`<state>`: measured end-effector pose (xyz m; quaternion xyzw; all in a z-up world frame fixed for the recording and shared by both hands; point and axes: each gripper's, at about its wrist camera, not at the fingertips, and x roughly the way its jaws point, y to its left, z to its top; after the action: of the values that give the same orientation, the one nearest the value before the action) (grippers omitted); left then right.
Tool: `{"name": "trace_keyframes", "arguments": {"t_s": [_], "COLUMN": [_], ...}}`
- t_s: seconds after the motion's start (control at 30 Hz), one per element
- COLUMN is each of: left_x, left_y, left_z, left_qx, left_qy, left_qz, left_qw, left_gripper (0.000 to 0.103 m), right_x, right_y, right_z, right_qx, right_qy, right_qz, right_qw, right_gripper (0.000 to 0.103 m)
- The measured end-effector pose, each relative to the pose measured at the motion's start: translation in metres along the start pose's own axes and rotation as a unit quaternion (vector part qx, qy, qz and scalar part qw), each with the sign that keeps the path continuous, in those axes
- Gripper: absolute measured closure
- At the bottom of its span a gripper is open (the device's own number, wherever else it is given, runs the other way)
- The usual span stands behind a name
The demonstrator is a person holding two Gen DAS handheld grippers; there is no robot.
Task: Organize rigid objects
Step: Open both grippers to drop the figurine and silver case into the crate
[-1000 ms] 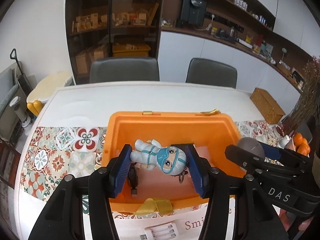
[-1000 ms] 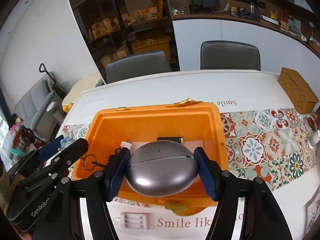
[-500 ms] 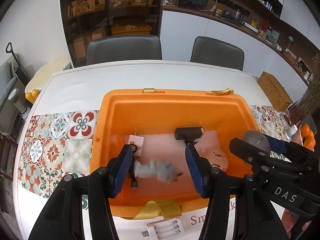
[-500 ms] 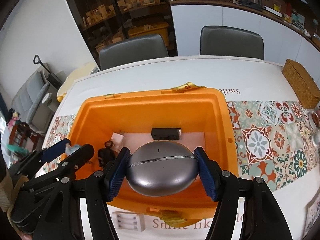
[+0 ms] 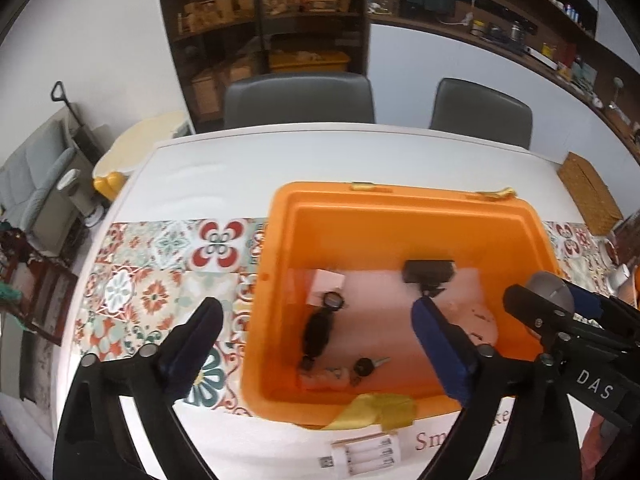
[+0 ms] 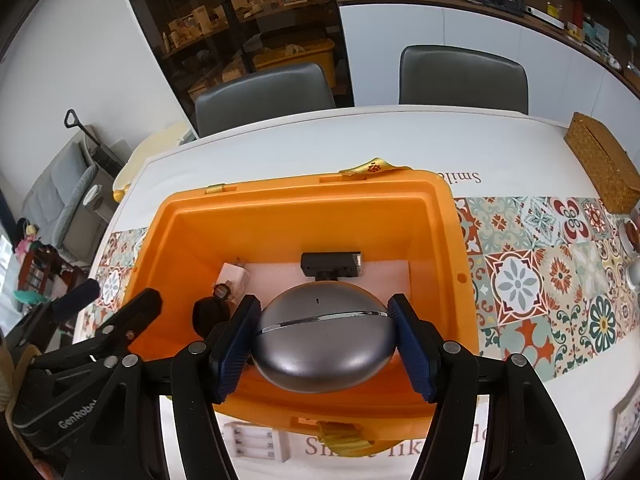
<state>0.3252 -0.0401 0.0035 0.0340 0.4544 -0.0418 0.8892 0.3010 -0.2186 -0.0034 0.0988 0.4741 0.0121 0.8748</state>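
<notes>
An orange plastic bin stands on the table. Inside lie a white charger, a black box, a black watch and the doll figure against the near wall. My left gripper is open wide and empty above the bin's near left rim. My right gripper is shut on a grey oval case and holds it above the bin's near side; the case also shows in the left wrist view.
A battery pack and yellow tape lie in front of the bin. A wicker box stands at the far right. Two grey chairs stand behind the table.
My left gripper opened wide and let go of the doll, which dropped into the bin near the front wall. My right gripper moved over the bin with the grey case.
</notes>
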Motion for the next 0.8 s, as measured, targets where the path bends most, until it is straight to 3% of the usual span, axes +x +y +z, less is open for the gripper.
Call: {"name": "trace_keyframes", "arguments": {"t_s": [0.6, 0.8], "left_x": [-0.005, -0.010], "left_y": [0.047, 0.053], "left_z": [-0.017, -0.022], "left_qx": [-0.056, -0.065], "left_qy": [0.011, 0.007], "left_qz": [0.025, 0.027], "left_qw": [0.9981, 0.9975], "left_gripper": [0.005, 0.005], "right_x": [0.021, 0.016], "right_y": [0.045, 0.049], "right_z": [0.004, 0.003], "right_qx": [-0.042, -0.045], "right_qy": [0.023, 0.014], "right_qz": [0.011, 0.007], "right_qw": [0.999, 0.999], "right_gripper": [0.037, 0.028]}}
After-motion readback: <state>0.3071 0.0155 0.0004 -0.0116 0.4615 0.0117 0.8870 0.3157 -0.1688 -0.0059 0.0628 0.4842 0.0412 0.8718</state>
